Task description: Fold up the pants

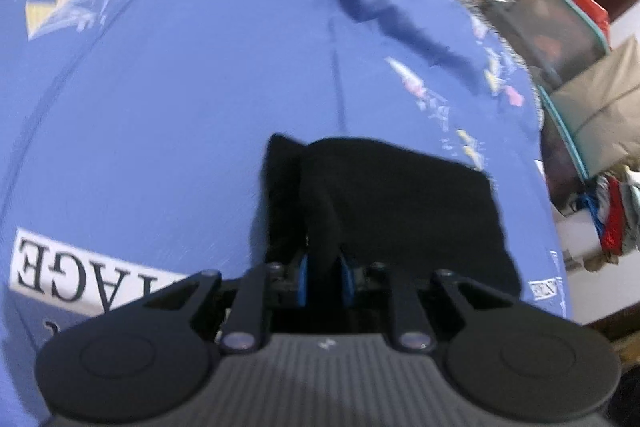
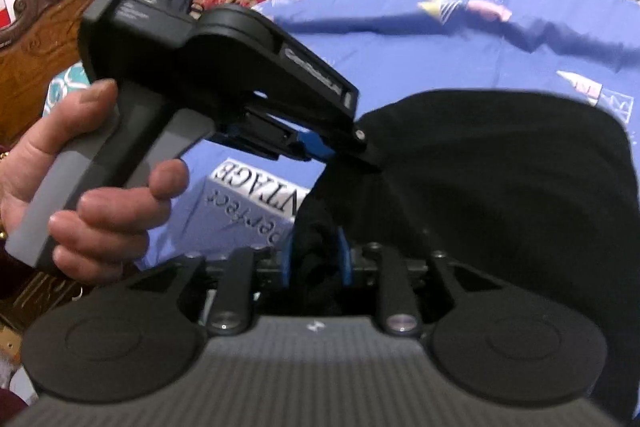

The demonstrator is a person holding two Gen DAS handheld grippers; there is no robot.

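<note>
1. Left wrist view: the left gripper [image 1: 323, 277] has its blue pads [image 1: 303, 279] drawn in narrow on a bunched fold of the black pants [image 1: 400, 203], so it is holding the cloth.
2. Here the pants lie as one dark, folded mass on the blue printed bedsheet [image 1: 180, 115], just ahead of the jaws and toward the sheet's right edge.
3. I count one garment, one gripper and two blue pads in this view. A stack of folded textiles [image 1: 592, 75] sits beyond the bed.
4. Right wrist view: the right gripper [image 2: 318, 257] is likewise narrow, with black fabric packed between its pads, so it too grips the pants [image 2: 500, 195].
5. The other gripper [image 2: 340, 151], held in the person's hand [image 2: 80, 187], bites the same garment's edge close by. That makes two grippers, one hand and one pair of pants visible here.
6. Handling, as I judge it: the fabric looks soft, limp and light, and the fold draped between the jaws shows that it bunches readily. It is not fragile.
7. Hold is best taken at an edge or corner, pinching all layers together so none slides out while the fold is carried over.
</note>
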